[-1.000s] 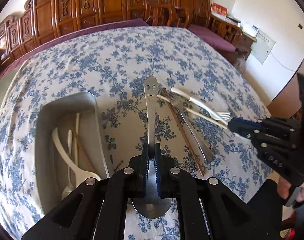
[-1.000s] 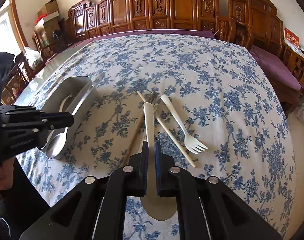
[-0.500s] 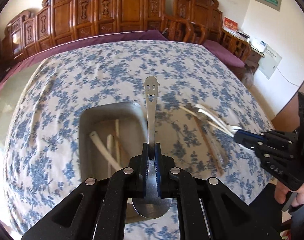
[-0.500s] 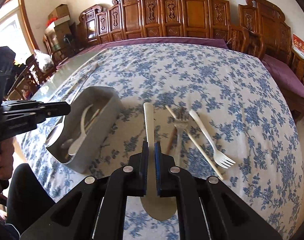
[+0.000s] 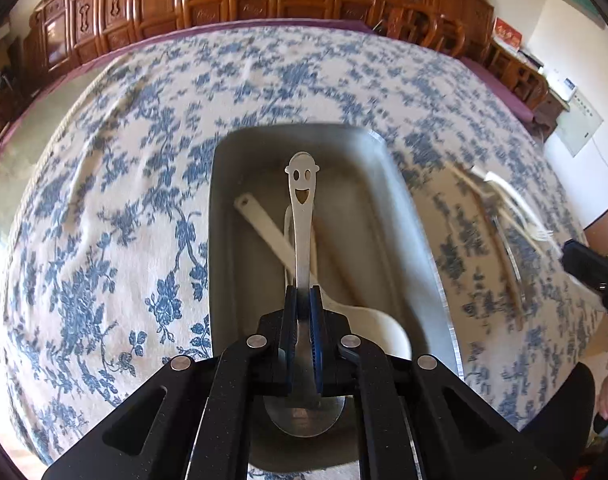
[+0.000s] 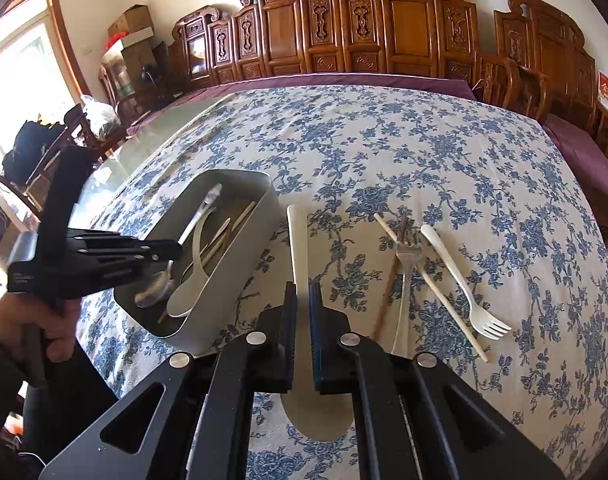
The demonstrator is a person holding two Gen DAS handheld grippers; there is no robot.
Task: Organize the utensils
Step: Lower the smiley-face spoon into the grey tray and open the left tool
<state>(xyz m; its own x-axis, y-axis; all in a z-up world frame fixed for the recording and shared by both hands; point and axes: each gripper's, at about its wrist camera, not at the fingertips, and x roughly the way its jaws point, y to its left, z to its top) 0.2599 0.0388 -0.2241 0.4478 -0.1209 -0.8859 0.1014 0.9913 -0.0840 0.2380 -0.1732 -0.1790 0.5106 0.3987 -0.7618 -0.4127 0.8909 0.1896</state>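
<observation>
My left gripper (image 5: 302, 296) is shut on a metal spoon (image 5: 302, 208) with a smiley-face handle and holds it over the grey utensil tray (image 5: 387, 168); in the right wrist view this gripper (image 6: 172, 249) hangs above the tray (image 6: 240, 248). The tray holds a white spoon (image 5: 264, 224) and other utensils. My right gripper (image 6: 302, 292) is shut on a white plastic spoon (image 6: 298, 240), held above the tablecloth just right of the tray. A metal fork (image 6: 403, 276), a chopstick (image 6: 431, 284) and a white plastic fork (image 6: 463, 280) lie on the cloth to the right.
The round table carries a blue floral cloth (image 6: 383, 140). Carved wooden chairs (image 6: 383, 20) line the far side. A brown chopstick (image 6: 383, 304) lies beside the metal fork. The person's hand (image 6: 32, 320) holds the left gripper at the table's near left edge.
My left gripper carried the smiley spoon leftward from over the cloth to over the tray. My right gripper with the white spoon shifted left, nearer the tray.
</observation>
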